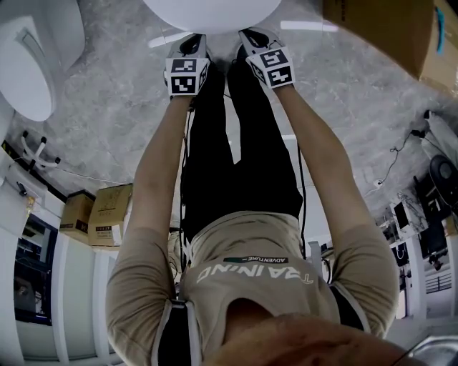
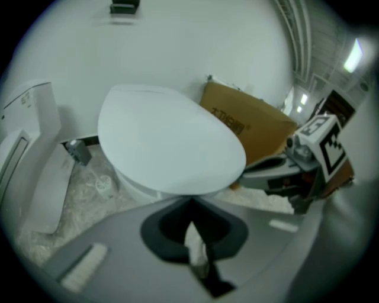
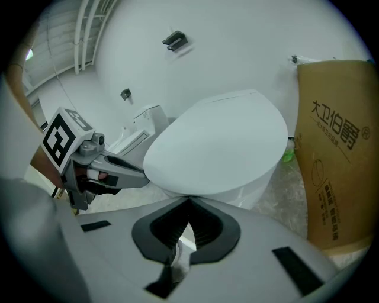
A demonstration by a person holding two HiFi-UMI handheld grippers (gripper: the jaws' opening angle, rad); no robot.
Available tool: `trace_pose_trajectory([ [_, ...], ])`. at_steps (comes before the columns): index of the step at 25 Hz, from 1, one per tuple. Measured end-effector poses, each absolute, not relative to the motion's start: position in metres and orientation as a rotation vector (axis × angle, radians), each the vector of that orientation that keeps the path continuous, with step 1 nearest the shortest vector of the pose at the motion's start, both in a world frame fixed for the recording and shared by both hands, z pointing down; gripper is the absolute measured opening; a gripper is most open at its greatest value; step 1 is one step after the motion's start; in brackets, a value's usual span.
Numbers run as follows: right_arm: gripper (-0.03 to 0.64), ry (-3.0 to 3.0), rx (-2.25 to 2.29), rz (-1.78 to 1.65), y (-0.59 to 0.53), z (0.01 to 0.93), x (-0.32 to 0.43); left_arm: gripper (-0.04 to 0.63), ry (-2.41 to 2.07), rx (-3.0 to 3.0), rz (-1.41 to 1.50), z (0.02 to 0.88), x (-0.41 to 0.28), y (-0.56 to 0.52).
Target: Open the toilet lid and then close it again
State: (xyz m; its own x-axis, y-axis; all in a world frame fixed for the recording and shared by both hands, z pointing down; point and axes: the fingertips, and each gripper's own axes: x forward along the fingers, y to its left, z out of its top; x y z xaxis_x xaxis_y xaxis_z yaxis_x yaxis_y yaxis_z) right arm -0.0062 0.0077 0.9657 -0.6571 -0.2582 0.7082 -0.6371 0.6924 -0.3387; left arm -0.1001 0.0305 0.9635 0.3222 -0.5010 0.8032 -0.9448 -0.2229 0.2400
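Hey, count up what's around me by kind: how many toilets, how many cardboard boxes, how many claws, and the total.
Toilets: 2
Cardboard boxes: 3
Claws: 2
Total: 7

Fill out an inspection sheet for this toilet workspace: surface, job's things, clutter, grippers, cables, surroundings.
Surface: grey marbled floor.
Job's things: white toilet lid, down on the toilet bowl.
Clutter: large cardboard box standing close beside the toilet; smaller cardboard boxes on the floor at the person's left.
Grippers: left gripper and right gripper side by side, each with jaws together and tips at the lid's front edge.
Cables: a loose cable on the floor at the far right.
Surroundings: white wall behind the toilet; a second toilet off to the left.
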Motion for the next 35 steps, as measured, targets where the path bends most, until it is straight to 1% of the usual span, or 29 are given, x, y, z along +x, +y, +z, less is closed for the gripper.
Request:
trace_pose_trajectory([
  [9, 0.011, -2.324, 0.687, 0.782, 0.007, 0.946, -0.006, 0.002, -1.304, 1.843, 0.72, 0.945, -0.1, 0.03],
  [20, 0.011, -2.391, 0.654, 0.758, 0.003, 0.901, -0.009, 0.002, -1.33, 1.84, 0.658, 0.903, -0.103, 0.026],
  [35, 0.011, -2.484, 0.702, 0.726, -0.019, 0.791, -0.018, 0.002, -1.401, 1.855, 0.578, 0.796, -0.111, 0.004],
])
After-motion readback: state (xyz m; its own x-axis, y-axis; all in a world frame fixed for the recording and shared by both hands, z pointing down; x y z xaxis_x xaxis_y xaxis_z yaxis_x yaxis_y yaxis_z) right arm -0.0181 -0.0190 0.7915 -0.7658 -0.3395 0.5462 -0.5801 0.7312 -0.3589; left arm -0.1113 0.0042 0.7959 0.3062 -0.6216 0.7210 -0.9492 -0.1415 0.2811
